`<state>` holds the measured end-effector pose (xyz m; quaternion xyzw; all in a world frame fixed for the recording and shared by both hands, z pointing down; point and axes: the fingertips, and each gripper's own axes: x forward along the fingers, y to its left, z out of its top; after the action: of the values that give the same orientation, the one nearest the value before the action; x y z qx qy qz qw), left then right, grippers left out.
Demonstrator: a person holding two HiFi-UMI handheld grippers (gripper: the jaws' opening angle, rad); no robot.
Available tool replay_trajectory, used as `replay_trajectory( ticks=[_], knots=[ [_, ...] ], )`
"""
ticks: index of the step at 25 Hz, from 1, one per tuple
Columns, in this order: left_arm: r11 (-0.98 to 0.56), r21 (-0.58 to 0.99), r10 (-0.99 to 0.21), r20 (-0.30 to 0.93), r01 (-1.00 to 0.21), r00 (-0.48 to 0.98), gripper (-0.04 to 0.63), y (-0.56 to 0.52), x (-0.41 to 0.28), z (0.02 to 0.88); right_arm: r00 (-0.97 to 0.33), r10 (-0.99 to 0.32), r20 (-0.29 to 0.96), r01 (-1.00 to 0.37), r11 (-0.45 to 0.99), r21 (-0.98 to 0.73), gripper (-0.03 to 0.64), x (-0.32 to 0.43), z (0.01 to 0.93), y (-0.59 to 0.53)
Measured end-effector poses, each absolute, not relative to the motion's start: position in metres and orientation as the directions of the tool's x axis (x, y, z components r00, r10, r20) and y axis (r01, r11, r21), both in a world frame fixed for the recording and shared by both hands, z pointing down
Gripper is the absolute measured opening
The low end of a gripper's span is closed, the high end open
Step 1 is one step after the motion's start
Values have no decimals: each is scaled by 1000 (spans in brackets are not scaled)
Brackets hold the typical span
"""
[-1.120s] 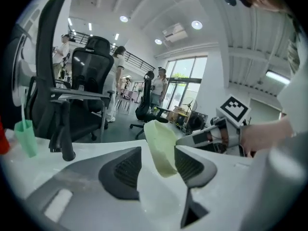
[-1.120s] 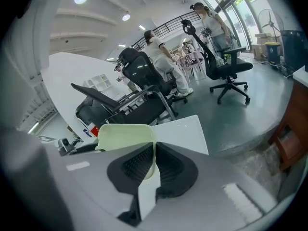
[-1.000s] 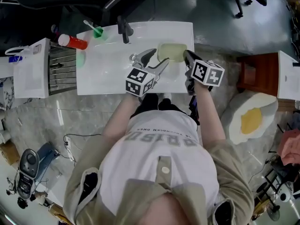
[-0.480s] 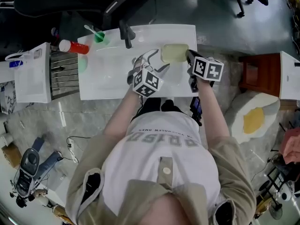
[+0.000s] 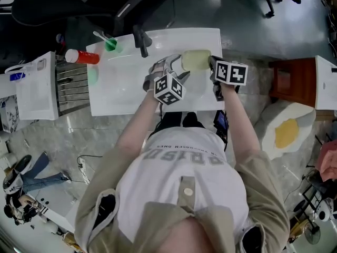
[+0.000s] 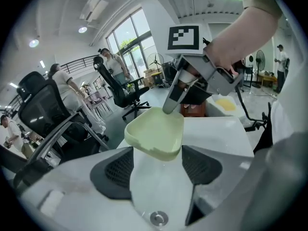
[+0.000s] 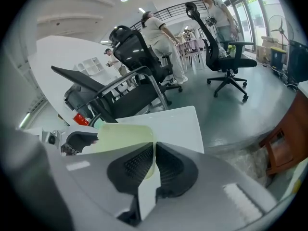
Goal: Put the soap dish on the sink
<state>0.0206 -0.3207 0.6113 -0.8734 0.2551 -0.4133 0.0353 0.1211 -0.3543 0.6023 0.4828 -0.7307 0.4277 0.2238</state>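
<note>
The right gripper (image 7: 153,153) has its jaws closed on the near rim of the pale green soap dish (image 7: 122,136). Its own view shows the thin wall of the dish pinched between the two dark pads, a detail the head view hides under the marker cube. The left gripper (image 6: 156,165) has its jaws spread wide. Its view shows the dish (image 6: 154,134) just beyond the pads, touched by neither, with the other gripper's tip (image 6: 171,107) clamped on the far rim. Only this view shows the dish tilted and apparently raised off the white surface, with the round drain (image 6: 158,218) below it.

The head view alone gives the layout. The dish (image 5: 196,59) hangs over the far right part of the sink (image 5: 121,88), between the two grippers. The dark faucet (image 5: 141,38) stands at the far edge to its left. A green cup (image 5: 110,42) and a red-capped bottle (image 5: 81,57) are further left.
</note>
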Motion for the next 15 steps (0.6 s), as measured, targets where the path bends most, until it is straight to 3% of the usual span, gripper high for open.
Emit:
replay_trajectory(
  ticks=[15],
  knots=[
    [-872, -260, -447, 769, -415, 457, 330, -355, 20, 650, -421, -455, 785, -905, 153, -397, 17, 121, 631, -383]
  ],
)
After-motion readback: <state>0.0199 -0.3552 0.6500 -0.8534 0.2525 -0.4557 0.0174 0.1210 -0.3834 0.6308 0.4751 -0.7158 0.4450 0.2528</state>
